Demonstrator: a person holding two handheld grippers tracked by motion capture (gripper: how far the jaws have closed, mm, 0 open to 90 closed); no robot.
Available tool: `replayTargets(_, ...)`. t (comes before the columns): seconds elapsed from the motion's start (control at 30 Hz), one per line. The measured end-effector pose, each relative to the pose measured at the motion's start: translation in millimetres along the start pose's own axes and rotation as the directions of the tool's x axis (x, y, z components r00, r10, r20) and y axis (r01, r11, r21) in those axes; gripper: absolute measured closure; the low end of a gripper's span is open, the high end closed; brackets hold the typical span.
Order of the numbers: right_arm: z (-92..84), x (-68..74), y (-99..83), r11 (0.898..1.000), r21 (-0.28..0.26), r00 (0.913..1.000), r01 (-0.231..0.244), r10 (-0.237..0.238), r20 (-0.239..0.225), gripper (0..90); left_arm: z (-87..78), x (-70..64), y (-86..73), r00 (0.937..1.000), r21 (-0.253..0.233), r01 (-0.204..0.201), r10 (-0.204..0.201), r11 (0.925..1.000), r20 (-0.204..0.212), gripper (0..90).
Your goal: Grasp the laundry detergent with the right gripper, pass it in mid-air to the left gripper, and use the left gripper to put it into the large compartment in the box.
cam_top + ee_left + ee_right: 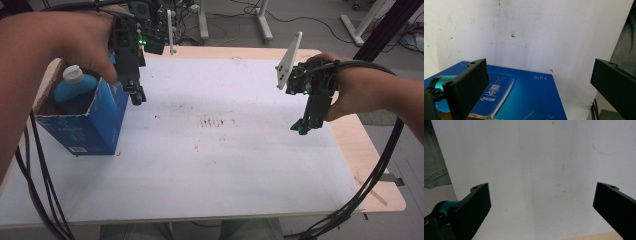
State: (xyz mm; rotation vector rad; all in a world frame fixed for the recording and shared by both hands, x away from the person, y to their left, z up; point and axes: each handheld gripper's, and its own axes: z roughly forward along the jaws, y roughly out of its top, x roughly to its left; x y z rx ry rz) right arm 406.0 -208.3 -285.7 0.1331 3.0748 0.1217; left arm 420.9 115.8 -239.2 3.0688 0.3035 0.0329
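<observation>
Left tool: jaws apart, poised just above the near edge of the open blue box; the blue bottle stands inside. Approach vertically, clear the flap. Right tool: jaws apart, idle over the surface.

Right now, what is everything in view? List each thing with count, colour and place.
box: one, blue, open top, standing at the table's left edge.
bottle: one, blue with a white cap, upright inside the box.
sheet: one, white, stained near its middle, covering most of the table.
table: one, light wood, bare along its right edge.
left tool: one, black, open, by the box's right top edge.
right tool: one, black, open, over the sheet's right side.
</observation>
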Motion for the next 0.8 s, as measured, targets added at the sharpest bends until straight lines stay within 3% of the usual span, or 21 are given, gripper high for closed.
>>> replayTargets(0.8,-6.2,1.0,-0.4,1.0,-0.016,1.0,-0.002,0.002,0.002,0.7,-4.6,-4.9,-0.5,1.0,-0.005,-0.007,0.007,1.0,0.003,1.6)
